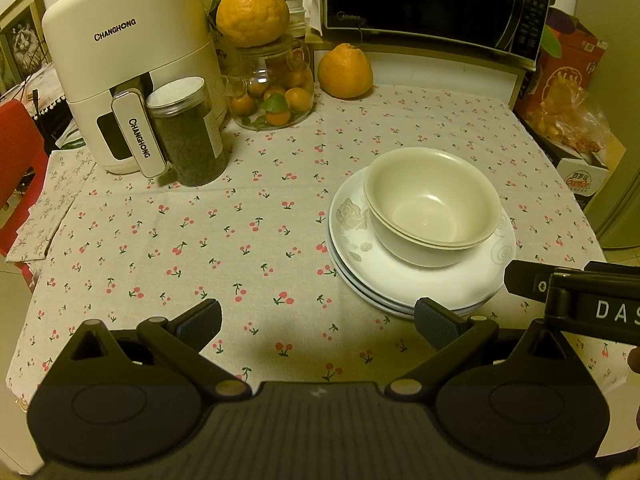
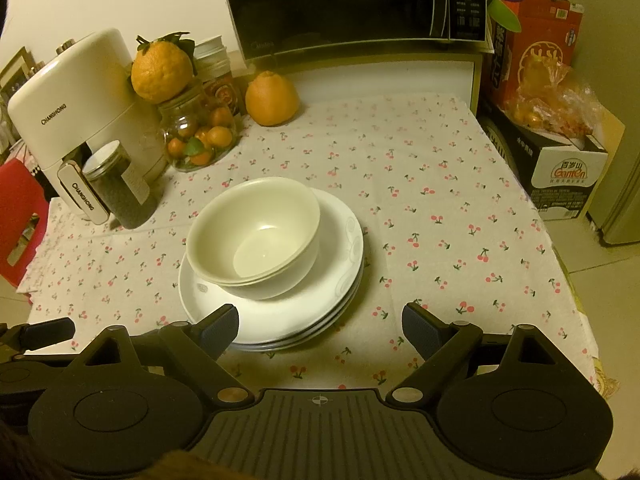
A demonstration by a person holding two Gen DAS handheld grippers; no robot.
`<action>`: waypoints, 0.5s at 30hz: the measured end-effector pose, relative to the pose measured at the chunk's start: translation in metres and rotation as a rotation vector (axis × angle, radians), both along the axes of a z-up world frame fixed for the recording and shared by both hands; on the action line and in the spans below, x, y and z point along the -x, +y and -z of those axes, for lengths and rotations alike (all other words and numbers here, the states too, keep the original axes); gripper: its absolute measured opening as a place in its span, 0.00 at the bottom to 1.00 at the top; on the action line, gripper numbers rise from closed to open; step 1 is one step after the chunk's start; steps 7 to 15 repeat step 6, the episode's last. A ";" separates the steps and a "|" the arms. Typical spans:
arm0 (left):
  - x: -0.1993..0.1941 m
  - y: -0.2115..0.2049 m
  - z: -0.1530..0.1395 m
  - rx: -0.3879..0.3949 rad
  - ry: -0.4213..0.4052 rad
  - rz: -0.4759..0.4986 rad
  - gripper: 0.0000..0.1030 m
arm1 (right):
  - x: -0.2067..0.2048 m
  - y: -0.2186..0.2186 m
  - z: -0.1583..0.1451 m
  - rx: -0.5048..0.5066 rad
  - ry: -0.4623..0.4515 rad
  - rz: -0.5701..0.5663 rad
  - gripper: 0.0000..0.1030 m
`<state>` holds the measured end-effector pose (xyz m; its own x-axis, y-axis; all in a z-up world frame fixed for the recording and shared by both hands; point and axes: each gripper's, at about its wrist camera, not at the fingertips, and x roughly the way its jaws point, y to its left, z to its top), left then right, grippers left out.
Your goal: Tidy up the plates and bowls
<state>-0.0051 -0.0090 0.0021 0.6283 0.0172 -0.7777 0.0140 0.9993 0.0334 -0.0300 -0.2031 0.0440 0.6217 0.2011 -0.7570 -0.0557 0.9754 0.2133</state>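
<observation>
The plates [image 1: 400,280] sit stacked at right of centre in the left view, with the bowls [image 1: 432,204] nested on top, toward the stack's far side. How many plates lie under the top one is hard to count; only thin rims show at the near edge, and the left gripper's right finger pad [image 1: 436,322] covers part of that rim. In the right view the same stack [image 2: 280,320] sits at centre left, its near-left edge hidden behind a finger pad [image 2: 218,330], with the bowls [image 2: 256,236] above.

The left gripper [image 1: 318,324] has its jaws spread wide, holding nothing, over bare cloth left of the stack. The right gripper [image 2: 320,330] is likewise spread wide and empty, its opening over the stack's near-right rim and the cloth beside it. Its body pokes in at the right edge of the left view, cut off.

At upper left stand an air fryer [image 1: 132,60] and a dark jar [image 1: 188,132] touching its handle. Beside them a glass jar [image 1: 276,96] of small oranges carries a big orange [image 1: 252,8]; another orange [image 1: 346,70] lies on the worktop [image 1: 200,240]. A microwave [image 1: 432,0] fills the top, partly cut off. Boxes [image 2: 560,160] crowd the worktop's right edge, and a red chair [image 1: 20,160] its left.

The cloth left of the stack and to its right lies open.
</observation>
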 end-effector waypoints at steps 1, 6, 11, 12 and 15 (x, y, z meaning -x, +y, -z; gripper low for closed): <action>0.000 0.000 0.000 0.001 0.001 0.001 1.00 | 0.000 0.000 0.000 0.000 0.001 0.000 0.88; 0.003 -0.002 0.003 0.006 0.004 0.004 1.00 | 0.000 0.000 0.000 -0.001 0.003 0.000 0.88; 0.003 -0.002 0.003 0.006 0.004 0.004 1.00 | 0.000 0.000 0.000 -0.001 0.003 0.000 0.88; 0.003 -0.002 0.003 0.006 0.004 0.004 1.00 | 0.000 0.000 0.000 -0.001 0.003 0.000 0.88; 0.003 -0.002 0.003 0.006 0.004 0.004 1.00 | 0.000 0.000 0.000 -0.001 0.003 0.000 0.88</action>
